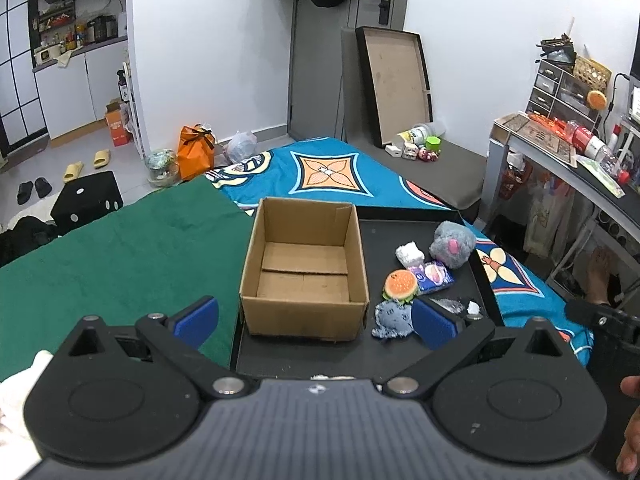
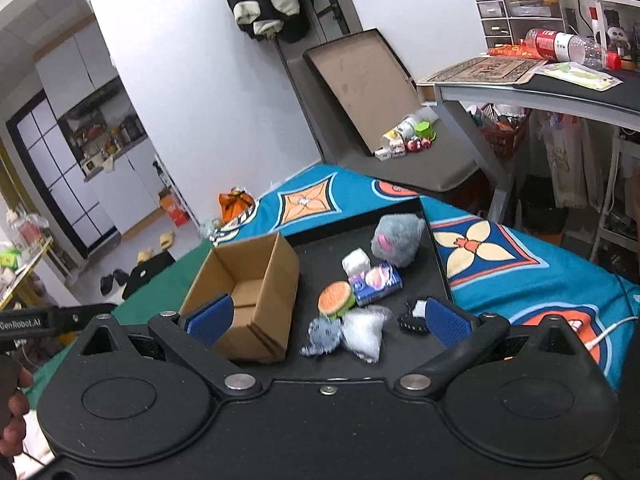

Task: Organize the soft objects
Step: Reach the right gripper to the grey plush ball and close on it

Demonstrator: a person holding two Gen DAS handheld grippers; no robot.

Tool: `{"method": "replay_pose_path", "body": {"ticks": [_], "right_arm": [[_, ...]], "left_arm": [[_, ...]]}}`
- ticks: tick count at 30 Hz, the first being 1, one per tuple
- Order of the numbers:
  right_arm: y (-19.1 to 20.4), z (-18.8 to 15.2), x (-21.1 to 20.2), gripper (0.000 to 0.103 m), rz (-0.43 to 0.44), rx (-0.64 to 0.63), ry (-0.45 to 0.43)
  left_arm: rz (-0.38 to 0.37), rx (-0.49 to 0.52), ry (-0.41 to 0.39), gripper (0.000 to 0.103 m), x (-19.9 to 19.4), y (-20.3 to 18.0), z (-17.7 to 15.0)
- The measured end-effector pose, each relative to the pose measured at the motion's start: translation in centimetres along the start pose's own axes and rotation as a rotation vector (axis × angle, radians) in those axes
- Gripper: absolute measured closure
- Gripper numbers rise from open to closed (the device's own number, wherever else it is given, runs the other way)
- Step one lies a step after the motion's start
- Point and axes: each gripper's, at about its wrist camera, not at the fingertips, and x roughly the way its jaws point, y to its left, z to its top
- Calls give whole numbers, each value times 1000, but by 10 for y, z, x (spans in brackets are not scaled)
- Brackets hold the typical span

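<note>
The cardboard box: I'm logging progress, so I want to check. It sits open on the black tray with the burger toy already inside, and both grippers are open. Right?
Not quite. The cardboard box is empty; the left wrist view shows its bare floor. The burger toy lies on the black tray beside the box. The rest holds: the box sits open on the tray, and the left gripper and right gripper are both open.

From my left wrist view: plain brown cardboard box on a black tray; grey fluffy plush with 1 pink patch; burger toy, orange top, green edge; white soft block; blue-and-pink packet; grey speckled plush. I see blue pads on black fingers. Bedding: solid green cloth and blue blanket with orange diamond motifs.
</note>
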Motion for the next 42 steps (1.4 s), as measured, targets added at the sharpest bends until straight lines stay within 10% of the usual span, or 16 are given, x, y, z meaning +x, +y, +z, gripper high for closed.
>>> {"method": "replay_pose_path", "body": {"ticks": [42], "right_arm": [[-41,31,138,1,-57,4,101]], "left_arm": [[173,12,101,3,124,31,20]]}}
